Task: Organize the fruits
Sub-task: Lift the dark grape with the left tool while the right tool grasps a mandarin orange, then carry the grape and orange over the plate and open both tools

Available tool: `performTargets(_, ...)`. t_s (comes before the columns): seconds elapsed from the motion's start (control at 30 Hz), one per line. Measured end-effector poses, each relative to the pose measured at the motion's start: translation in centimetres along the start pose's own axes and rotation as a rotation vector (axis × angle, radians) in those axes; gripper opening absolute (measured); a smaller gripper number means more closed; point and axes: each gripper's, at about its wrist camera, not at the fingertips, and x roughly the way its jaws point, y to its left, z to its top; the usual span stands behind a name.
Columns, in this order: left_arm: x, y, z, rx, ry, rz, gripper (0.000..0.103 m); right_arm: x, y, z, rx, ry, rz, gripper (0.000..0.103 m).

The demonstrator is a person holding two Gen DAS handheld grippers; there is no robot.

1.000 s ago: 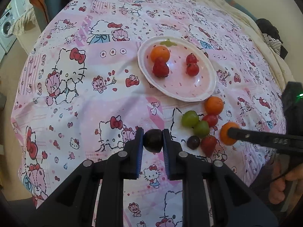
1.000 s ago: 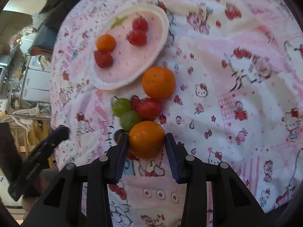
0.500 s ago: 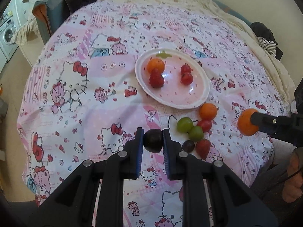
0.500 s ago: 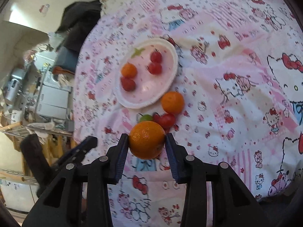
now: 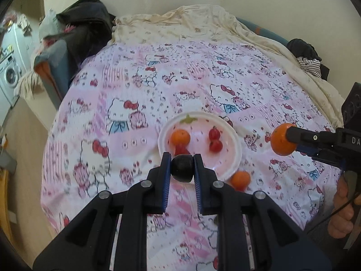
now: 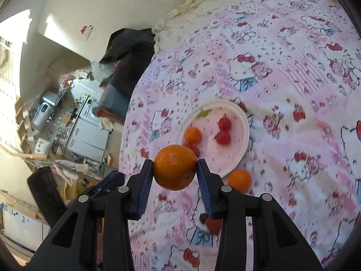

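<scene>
both grippers have risen since the earlier frames, each carrying its fruit high above the bed [image 5: 126, 103], with open room all around. the left gripper [image 5: 182, 168] fingers pinch a dark plum [image 5: 182, 167] over the plate [image 5: 234, 155] near rim; the right gripper [image 6: 174, 168] fingers clamp an orange [image 6: 174, 167]. loose fruit below is mostly hidden behind the fingers.

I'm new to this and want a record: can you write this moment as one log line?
left gripper: shut on plum | right gripper: shut on orange | plate: four fruits | both held above bed
</scene>
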Motion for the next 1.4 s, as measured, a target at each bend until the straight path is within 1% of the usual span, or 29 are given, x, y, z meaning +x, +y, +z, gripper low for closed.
performTargets(0.17, 2.0, -0.2, 1.5, 0.011, 0.019, 0.003, 0.016, 0.7, -0.4, 2.0, -0.005, -0.018, -0.011, 0.041)
performTargets(0.4, 5.5, -1.0, 3.1, 0.036, 0.042, 0.001, 0.016, 2.7, -0.7, 4.6, -0.024, -0.014, -0.026, 0.041)
performTargets(0.53, 7.5, -1.4, 3.5, 0.046, 0.053, 0.002, 0.016, 4.3, -1.4, 5.6, -0.027, 0.006, -0.043, 0.041)
performTargets(0.7, 10.4, -1.6, 3.5, 0.048, 0.087, 0.001, 0.016, 7.0, -2.4, 6.7, -0.020, 0.048, -0.069, 0.041)
performTargets(0.93, 13.7, -2.4, 2.9, 0.089, 0.124, -0.020, 0.016, 11.0, -3.4, 7.0, -0.009, 0.129, -0.084, 0.041)
performTargets(1.03, 14.8, -2.7, 2.7, 0.103, 0.140, -0.017, 0.016, 12.7, -3.9, 6.8, -0.007, 0.163, -0.098, 0.041)
performTargets(1.23, 16.5, -2.4, 2.0, 0.108, 0.173, -0.002, 0.017, 14.4, -4.6, 6.8, 0.008, 0.208, -0.109, 0.042)
performTargets(1.4, 16.7, -2.3, 1.7, 0.119, 0.165, 0.004, 0.018, 15.4, -5.5, 6.8, 0.033, 0.228, -0.111, 0.043)
